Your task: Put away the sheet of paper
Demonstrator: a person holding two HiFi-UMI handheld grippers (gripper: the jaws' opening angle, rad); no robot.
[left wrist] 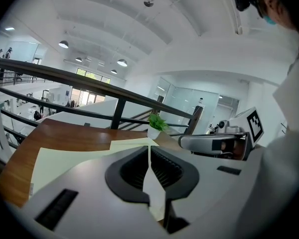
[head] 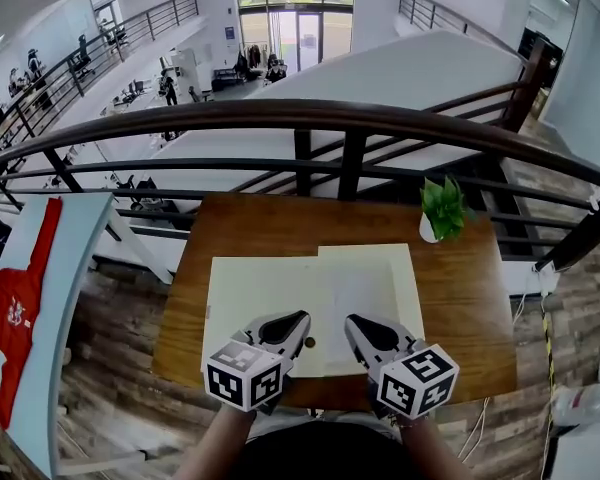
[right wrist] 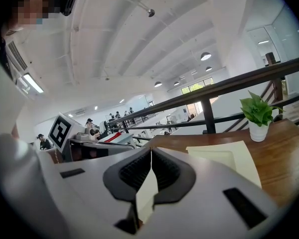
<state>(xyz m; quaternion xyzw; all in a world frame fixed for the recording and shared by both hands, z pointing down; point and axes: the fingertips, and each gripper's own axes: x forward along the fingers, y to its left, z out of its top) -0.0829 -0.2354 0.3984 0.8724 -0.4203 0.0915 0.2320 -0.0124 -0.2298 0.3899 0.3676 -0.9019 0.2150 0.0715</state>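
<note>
Paper (head: 280,288) is lying on bench (head: 460,298), covering its middle and reaching the near edge. L tongs (head: 300,318) are nipping paper's near edge, jaws nearly together w/ a thin strip of paper btwn them. R tongs (head: 353,321) are gripping the same edge just to the right, likewise clamped on paper. Both are pointing far, side by side but apart. Plant (head: 443,206) is standing at bench's far right, near paper's far-right corner but not touching it. Rail (head: 350,118) is running beyond.

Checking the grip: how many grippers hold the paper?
2. The left gripper pinches the paper at its near edge, left of the middle; the right gripper pinches it right of the middle. None hidden.
</note>
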